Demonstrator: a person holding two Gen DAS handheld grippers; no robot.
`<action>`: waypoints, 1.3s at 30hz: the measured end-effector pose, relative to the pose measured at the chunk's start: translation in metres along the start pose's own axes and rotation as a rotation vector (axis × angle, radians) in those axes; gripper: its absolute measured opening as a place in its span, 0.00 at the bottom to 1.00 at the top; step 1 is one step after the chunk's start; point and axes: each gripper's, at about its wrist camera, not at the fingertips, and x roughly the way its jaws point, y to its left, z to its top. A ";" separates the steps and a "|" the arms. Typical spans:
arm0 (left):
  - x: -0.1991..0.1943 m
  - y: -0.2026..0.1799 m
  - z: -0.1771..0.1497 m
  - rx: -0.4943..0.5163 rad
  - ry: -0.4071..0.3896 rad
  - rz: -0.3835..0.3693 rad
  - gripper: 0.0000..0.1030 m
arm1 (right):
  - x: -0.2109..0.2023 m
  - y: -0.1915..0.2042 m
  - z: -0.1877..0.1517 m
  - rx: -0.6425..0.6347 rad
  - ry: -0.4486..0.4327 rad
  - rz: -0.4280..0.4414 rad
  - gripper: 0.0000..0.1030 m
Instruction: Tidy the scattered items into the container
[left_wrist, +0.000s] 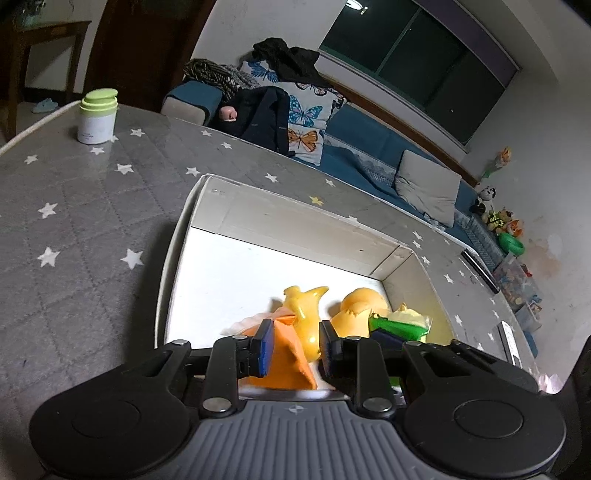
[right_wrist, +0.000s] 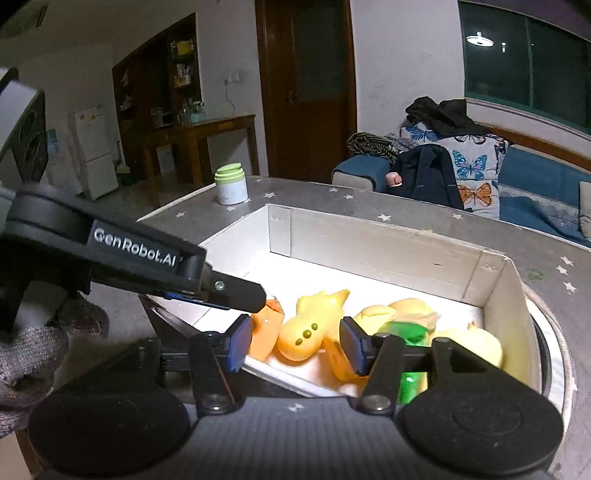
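Note:
A white cardboard box (left_wrist: 295, 201) (right_wrist: 369, 243) stands on the grey star-patterned table. Inside it lie a yellow toy (left_wrist: 308, 306) (right_wrist: 310, 330) with three green dots, a round yellow-orange toy (left_wrist: 360, 306) (right_wrist: 408, 308) and a green toy (left_wrist: 395, 326) (right_wrist: 402, 330). My left gripper (left_wrist: 295, 345) (right_wrist: 258, 295) reaches into the box's near left corner. It is narrowly closed on an orange toy (left_wrist: 284, 356) (right_wrist: 264, 336) that sits low in the box. My right gripper (right_wrist: 295, 334) hovers open over the near rim, the yellow toy beyond its fingers, holding nothing.
A white jar with a green lid (left_wrist: 96, 116) (right_wrist: 231, 184) stands at the table's far left corner. A flat dark object (left_wrist: 480, 271) lies near the right edge. A blue sofa (left_wrist: 369, 147) (right_wrist: 535, 184) with cushions and clothes runs behind the table. A grey-gloved hand (right_wrist: 33, 362) holds the left gripper.

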 end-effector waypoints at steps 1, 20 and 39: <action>-0.001 0.000 -0.001 0.004 -0.003 0.003 0.27 | -0.003 -0.001 0.000 0.005 -0.006 -0.002 0.55; -0.033 -0.031 -0.034 0.141 -0.073 0.081 0.29 | -0.057 -0.002 -0.027 0.053 -0.059 -0.069 1.00; -0.044 -0.046 -0.068 0.209 -0.066 0.154 0.29 | -0.083 -0.008 -0.058 0.186 -0.027 -0.165 1.00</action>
